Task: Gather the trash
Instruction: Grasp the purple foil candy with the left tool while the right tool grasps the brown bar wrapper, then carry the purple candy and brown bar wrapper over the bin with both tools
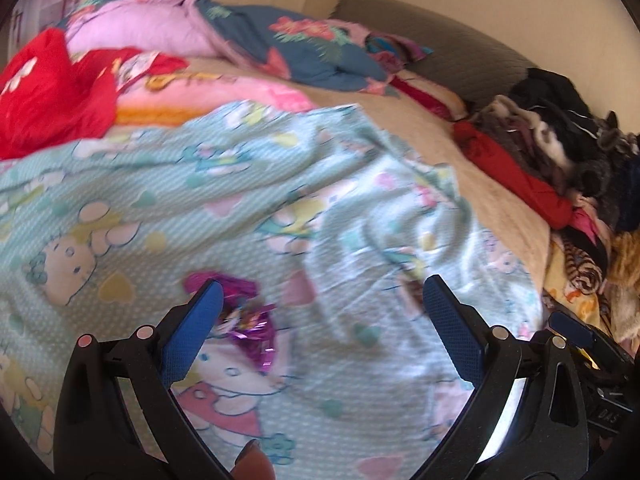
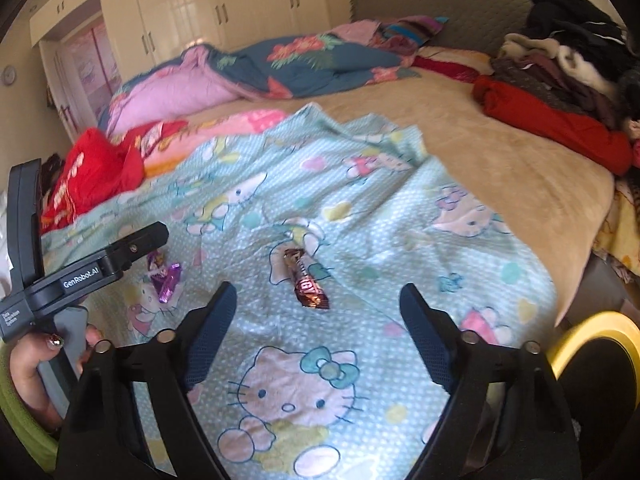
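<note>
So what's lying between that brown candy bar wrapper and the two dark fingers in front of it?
Nothing but bare cartoon-cat sheet. In the right wrist view the brown wrapper lies just ahead of the open right gripper.

A pale green cartoon-cat sheet (image 2: 360, 208) lies rumpled across the near part of a bed, over a tan blanket (image 2: 500, 152). At far left sit a red bag (image 2: 96, 176) and a blue floral quilt with pink lining (image 2: 248, 68). A heap of dark and red clothes (image 2: 560, 80) fills the right side. Cream wardrobe doors (image 2: 192, 12) stand behind.
</note>
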Demonstrator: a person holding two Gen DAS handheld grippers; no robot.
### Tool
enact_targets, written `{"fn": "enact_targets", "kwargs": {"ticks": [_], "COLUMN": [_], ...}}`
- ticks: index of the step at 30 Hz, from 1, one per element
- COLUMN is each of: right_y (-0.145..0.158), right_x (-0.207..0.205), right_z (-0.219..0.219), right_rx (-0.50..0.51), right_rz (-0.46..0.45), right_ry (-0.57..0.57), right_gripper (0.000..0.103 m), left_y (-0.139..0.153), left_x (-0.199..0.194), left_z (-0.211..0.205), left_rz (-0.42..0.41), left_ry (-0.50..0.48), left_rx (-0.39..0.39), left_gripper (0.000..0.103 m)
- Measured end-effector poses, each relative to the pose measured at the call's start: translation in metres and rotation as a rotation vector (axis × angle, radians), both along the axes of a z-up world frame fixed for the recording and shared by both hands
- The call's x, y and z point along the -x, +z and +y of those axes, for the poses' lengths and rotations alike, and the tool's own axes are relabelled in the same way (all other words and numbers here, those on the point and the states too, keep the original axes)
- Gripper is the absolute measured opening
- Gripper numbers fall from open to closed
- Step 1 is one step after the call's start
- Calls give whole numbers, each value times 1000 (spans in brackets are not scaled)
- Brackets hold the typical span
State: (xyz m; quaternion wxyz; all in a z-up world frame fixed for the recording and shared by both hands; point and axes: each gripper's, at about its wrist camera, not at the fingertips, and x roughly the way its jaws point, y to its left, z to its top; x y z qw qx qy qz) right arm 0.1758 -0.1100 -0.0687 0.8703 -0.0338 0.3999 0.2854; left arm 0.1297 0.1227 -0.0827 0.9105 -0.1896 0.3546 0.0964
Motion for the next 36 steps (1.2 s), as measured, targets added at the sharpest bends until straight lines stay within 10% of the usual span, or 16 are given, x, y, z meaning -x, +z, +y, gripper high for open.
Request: {"fn": "enact_targets", "kwargs": {"ticks": [11, 18, 24, 36], "right_y": [-45, -62, -55, -25], "right_x": [-35, -43, -31, -2], "right_z": [41, 54, 46, 7], "right_rx": [99, 120, 76, -15], "right_rz": [98, 149, 146, 108], "right_ry": [88, 118, 124, 62], "right_gripper": [58, 21, 18, 18], "left_y": [-40, -47, -49, -14], "left_x": [1, 1, -2, -8], "left_z": [40, 46, 43, -4], "left_rz": [107, 123, 133, 48], "left_ry": [104, 115, 102, -26], "left_rx": [95, 127, 124, 82], "left_gripper": [80, 63, 30, 23]}}
